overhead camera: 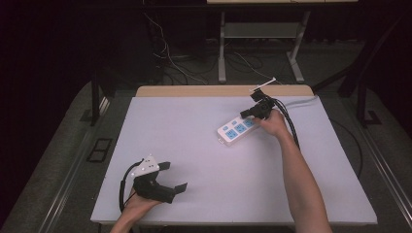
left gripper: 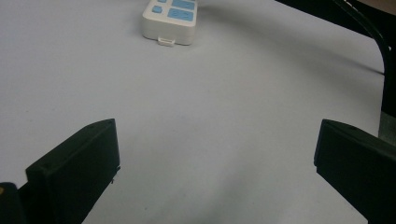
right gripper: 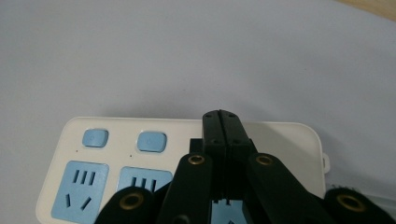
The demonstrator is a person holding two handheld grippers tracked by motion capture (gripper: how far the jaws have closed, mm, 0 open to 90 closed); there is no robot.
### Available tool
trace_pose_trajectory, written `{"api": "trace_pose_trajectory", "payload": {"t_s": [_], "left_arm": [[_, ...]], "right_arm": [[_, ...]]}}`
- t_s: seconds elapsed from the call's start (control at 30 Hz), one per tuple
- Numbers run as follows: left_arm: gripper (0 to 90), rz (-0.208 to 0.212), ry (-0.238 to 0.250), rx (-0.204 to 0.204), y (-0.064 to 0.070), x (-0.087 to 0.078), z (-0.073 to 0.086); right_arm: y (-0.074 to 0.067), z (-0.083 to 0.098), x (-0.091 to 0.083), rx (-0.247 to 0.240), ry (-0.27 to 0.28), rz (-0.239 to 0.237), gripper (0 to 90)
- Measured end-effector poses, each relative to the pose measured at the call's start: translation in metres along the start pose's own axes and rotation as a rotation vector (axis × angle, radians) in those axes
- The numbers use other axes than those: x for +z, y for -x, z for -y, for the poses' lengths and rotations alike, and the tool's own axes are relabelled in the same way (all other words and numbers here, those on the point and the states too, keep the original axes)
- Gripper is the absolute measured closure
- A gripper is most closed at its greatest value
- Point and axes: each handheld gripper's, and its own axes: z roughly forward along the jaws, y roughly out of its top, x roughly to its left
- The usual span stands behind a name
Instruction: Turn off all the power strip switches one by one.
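The room around is lying dark, with a grey floor (overhead camera: 58,145) and black curtains; at 12 o'clock the metal legs of another table (overhead camera: 222,48) are standing among loose cables (overhead camera: 170,58). The table (overhead camera: 233,170) is taking the middle of the high view, covered by a pale grey-white sheet, and a wooden edge (overhead camera: 194,91) is showing along its far side.

The person's right arm (overhead camera: 301,179) is reaching from 5 o'clock toward 1 o'clock. There a white power strip (overhead camera: 236,129) with blue sockets is lying flat on the sheet, turned diagonally. The right gripper (overhead camera: 248,114) is hovering over the strip's far end with its jaws pressed together; they seem to be holding nothing, though the contact with the strip is hard to judge.

At 7 o'clock the left hand (overhead camera: 136,206) is holding the left gripper (overhead camera: 172,175) low above the sheet, well apart from the strip, and its jaws are standing wide apart.
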Motion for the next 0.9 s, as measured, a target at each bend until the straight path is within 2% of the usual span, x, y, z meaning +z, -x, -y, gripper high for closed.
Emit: {"api": "trace_pose_trajectory", "payload": {"t_s": [0.1,0.3,0.67,0.8,0.9], "left_arm": [[0.0,0.000,-0.001,-0.001,0.0002,0.0003,0.0003],[0.0,0.004,-0.006,0.000,0.0006,0.0019,0.0005],[0.0,0.004,-0.009,-0.002,0.0003,0.0023,0.0007],[0.0,0.004,-0.005,-0.008,-0.0008,0.0024,0.0008],[0.0,0.005,-0.005,-0.010,-0.0016,0.0032,0.0007]], "right_arm": [[-0.0010,0.0000,0.0008,-0.004,-0.005,0.008,90.0],[0.0017,0.0003,0.0010,0.017,-0.003,-0.009,90.0],[0.0019,0.0000,0.0009,0.010,-0.004,-0.010,90.0],[-0.0006,0.0005,0.0007,0.007,0.000,0.006,90.0],[-0.0062,-0.0009,0.0009,-0.012,-0.009,0.042,90.0]]}}
